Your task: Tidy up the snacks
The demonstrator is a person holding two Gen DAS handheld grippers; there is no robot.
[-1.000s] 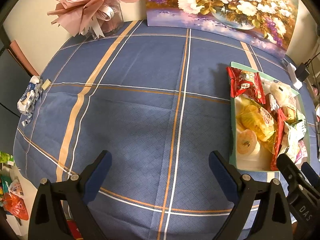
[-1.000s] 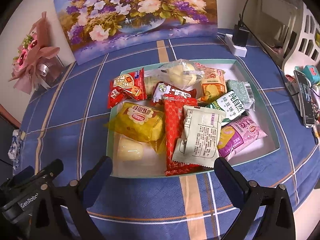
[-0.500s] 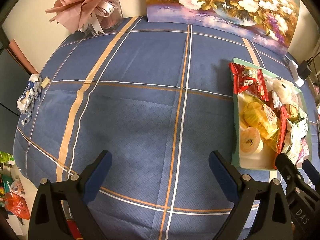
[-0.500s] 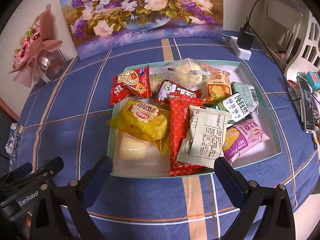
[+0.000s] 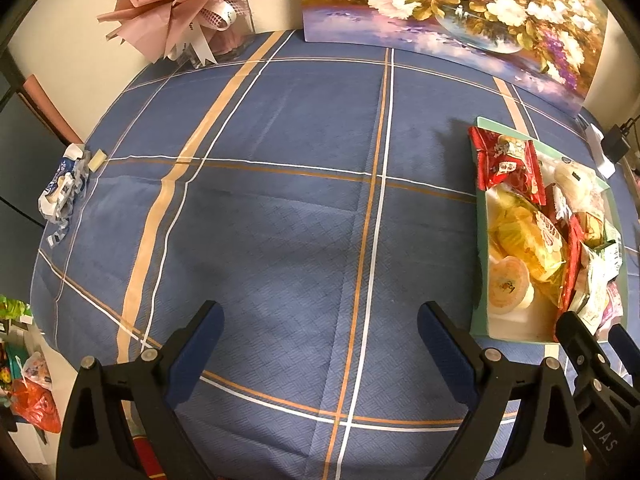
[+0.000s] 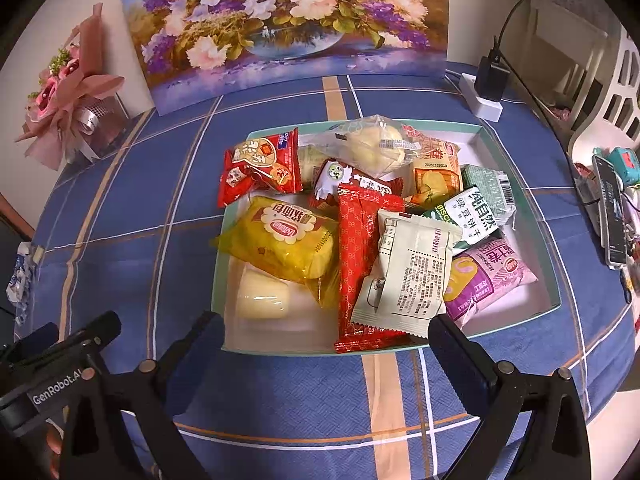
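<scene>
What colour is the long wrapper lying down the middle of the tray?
Red, with a small repeating pattern. The long wrapper in the tray shows best in the right wrist view.

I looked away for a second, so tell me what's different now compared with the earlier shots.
The right tongs have eased forward toward the near rim of the snack tray, which now fills more of their view. The left tongs drifted slightly left and forward over the tablecloth. Nothing was gripped or released: both tongs stay open and empty, and the snacks lie as they were.
</scene>
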